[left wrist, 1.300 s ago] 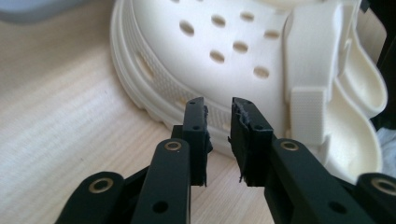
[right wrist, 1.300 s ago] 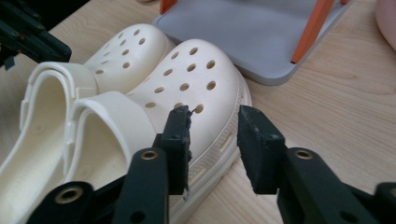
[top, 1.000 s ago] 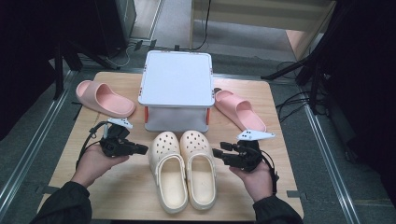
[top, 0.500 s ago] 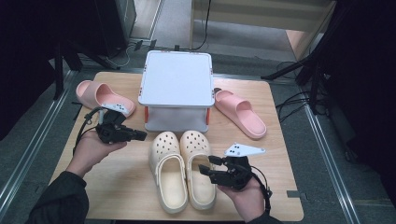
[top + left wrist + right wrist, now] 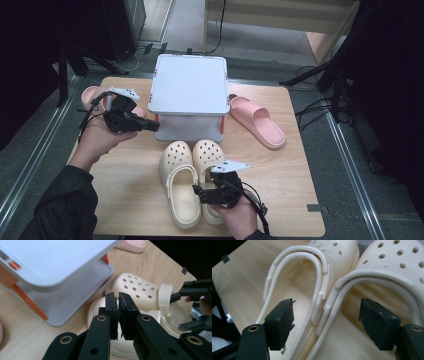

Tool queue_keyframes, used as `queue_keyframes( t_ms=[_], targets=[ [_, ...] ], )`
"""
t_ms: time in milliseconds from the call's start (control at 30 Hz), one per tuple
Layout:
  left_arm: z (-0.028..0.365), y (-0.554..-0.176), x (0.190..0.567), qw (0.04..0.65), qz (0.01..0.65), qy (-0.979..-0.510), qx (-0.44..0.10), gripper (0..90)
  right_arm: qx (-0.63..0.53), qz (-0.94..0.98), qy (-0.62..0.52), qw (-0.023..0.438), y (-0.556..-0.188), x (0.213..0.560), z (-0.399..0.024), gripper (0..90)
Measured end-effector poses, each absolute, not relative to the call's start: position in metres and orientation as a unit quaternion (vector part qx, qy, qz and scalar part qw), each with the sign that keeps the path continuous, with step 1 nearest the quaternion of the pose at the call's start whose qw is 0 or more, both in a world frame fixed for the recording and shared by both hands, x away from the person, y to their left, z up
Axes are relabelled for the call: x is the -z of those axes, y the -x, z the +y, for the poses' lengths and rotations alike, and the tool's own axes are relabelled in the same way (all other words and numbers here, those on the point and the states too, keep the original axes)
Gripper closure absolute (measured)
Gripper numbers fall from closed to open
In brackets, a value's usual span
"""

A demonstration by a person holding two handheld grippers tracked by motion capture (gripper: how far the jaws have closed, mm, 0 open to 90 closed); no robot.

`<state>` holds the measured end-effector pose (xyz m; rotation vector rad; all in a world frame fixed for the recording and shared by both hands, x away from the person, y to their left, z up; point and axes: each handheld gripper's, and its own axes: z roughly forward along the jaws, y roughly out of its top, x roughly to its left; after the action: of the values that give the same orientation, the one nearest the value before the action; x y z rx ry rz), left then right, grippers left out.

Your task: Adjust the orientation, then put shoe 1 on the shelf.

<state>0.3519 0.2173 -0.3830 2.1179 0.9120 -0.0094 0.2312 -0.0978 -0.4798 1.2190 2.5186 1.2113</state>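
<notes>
A pair of cream clogs stands side by side at the table's front middle, the left clog (image 5: 180,187) beside the right clog (image 5: 206,152). My right gripper (image 5: 200,192) hangs over their heels, open. Its jaws have just been opening. In the right gripper view my right gripper (image 5: 327,315) straddles the touching inner walls of the left clog (image 5: 294,277) and the right clog (image 5: 392,270), and the pads (image 5: 282,320) press on nothing. My left gripper (image 5: 152,126) is held up beside the white box (image 5: 189,90), shut and holding nothing. Its jaws also meet in the left gripper view (image 5: 118,301).
The white lidded box (image 5: 50,260) with orange latches stands at the back middle. One pink slide (image 5: 257,120) lies to the right of it. Another pink slide (image 5: 89,95) lies at the back left, partly behind my left hand. Bare wooden table (image 5: 125,170) shows at the front left.
My left gripper has risen and gone back toward the box's left side. My right gripper has moved left and nearer, over the clogs' heels, and its jaws have spread.
</notes>
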Motion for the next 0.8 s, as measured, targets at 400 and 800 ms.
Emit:
queue_keyframes(
  t_ms=[400, 800],
  targets=[
    [0.217, -0.386, 0.362, 0.394, 0.379, -0.837, -0.037, 84.5, -0.387, 0.820, -0.419, 0.037, -0.245, 0.495, -0.082, 33.5],
    [0.219, -0.405, 0.374, 0.393, 0.376, -0.838, -0.054, 84.3, -0.381, 0.814, -0.435, 0.051, -0.252, 0.505, -0.069, 44.6]
  ],
)
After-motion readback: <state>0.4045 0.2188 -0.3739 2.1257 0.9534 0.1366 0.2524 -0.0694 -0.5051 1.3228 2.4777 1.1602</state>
